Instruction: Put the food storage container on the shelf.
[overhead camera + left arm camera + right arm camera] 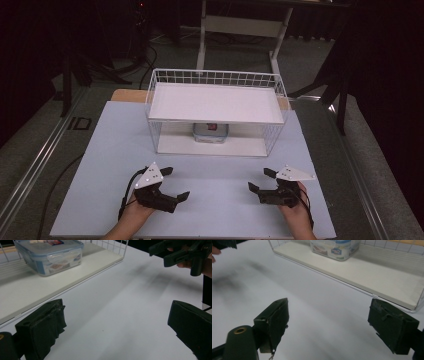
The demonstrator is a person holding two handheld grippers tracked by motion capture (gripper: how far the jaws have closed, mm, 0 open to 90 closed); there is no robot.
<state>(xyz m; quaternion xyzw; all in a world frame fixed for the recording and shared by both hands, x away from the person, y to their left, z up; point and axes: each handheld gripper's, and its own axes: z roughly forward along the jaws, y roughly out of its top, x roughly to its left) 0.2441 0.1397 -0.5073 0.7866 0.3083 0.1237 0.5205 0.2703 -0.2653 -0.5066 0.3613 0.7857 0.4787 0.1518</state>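
**Both grippers held open before the rack**

The left gripper (176,183) and right gripper (260,180) are held over the white table (100,165), jaws spread, empty. The clip-lid food container (210,132) is seen on the wire rack's (215,80) lower shelf, well apart.

Left claw (175,183) jaws spread wide, right claw (261,180) likewise, both hand-held, well apart

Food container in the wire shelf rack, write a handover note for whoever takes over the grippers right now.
Left gripper: open, holding nothing, low over the white table.
Right gripper: open, holding nothing, same height on the other side.
Food container: lid on, on the lower shelf of the wire shelf rack, under its upper shelf.
Done: nothing visibly handled.
Left: probably reach in and grasp the container.
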